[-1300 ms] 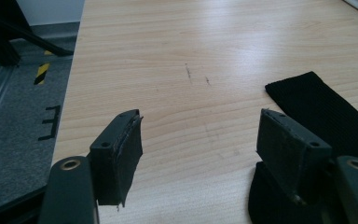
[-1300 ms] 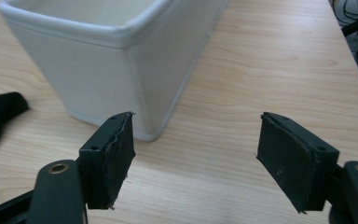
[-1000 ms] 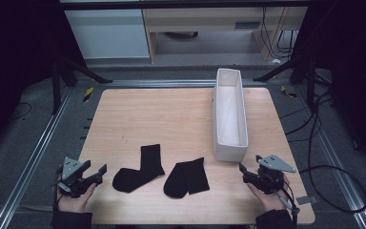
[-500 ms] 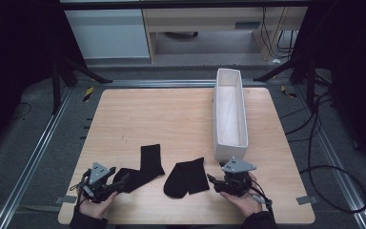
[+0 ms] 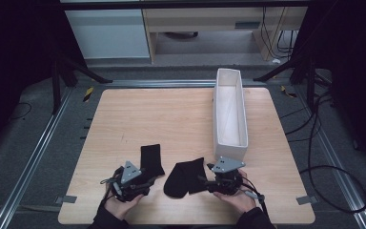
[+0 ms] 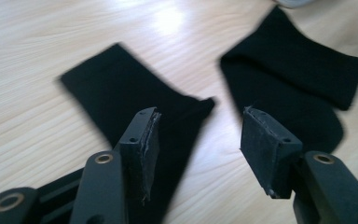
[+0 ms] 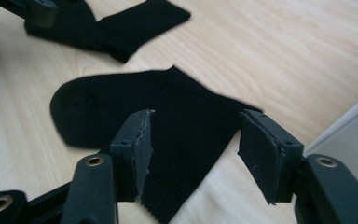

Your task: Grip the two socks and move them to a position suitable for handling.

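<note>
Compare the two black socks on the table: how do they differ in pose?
The left sock lies long and narrow, cuff pointing away from the person; the right sock looks shorter and broader, cuff toward the white bin. The left sock is farther from that bin. Both are black and lie flat.

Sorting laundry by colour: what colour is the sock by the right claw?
Black, finely ribbed sock; clearest in the right gripper view.

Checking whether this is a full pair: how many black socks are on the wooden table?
2. One black sock lies near the table's front edge at the left gripper; the other black sock lies beside it at the right gripper, near the white tray.
</note>
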Demonstrator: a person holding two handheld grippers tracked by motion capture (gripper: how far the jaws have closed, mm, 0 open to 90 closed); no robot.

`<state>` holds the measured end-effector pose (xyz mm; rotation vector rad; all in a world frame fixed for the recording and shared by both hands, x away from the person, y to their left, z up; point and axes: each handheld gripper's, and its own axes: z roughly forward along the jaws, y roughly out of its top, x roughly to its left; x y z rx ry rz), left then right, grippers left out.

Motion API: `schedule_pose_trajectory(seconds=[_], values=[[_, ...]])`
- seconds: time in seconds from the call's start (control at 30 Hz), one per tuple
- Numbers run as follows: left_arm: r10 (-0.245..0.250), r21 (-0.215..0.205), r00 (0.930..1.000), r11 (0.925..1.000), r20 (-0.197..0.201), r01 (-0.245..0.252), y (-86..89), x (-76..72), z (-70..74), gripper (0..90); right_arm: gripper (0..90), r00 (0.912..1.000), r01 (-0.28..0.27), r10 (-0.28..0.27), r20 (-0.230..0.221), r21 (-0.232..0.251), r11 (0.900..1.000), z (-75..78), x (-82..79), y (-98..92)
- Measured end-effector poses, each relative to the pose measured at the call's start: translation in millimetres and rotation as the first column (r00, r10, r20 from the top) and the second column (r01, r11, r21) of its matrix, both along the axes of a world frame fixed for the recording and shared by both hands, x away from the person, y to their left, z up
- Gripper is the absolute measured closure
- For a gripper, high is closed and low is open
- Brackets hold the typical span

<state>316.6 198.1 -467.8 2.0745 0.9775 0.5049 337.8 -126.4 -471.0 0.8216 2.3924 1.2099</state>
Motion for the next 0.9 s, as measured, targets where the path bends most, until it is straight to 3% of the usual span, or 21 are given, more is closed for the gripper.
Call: schedule_pose_trajectory(seconds=[0.07,0.37,0.57,0.9], values=[[-0.046,-0.006,0.9988,0.9989,-0.016,0.046,-17.3,0.0,-3.0,45.6,46.4,0.9997,-0.011,0.011,-0.021,-0.007,1.0,-6.0,-4.0,-1.1],[-0.096,-0.006,0.9939,0.9954,-0.054,0.096,-40.2,-4.7,-11.7,49.5,52.0,0.9929,-0.1,0.096,-0.071,-0.064,0.993,-18.7,-8.6,2.6],[-0.149,0.045,0.9869,0.9874,-0.062,0.152,-56.1,-9.0,-19.4,52.0,58.3,0.9856,-0.143,0.132,-0.106,-0.103,0.984,-25.7,-8.9,6.5],[-0.184,0.087,0.9796,0.9777,-0.081,0.191,-69.3,-9.4,-27.8,58.0,77.7,0.9868,-0.152,0.141,-0.079,-0.162,0.975,-28.6,-8.0,9.0]])
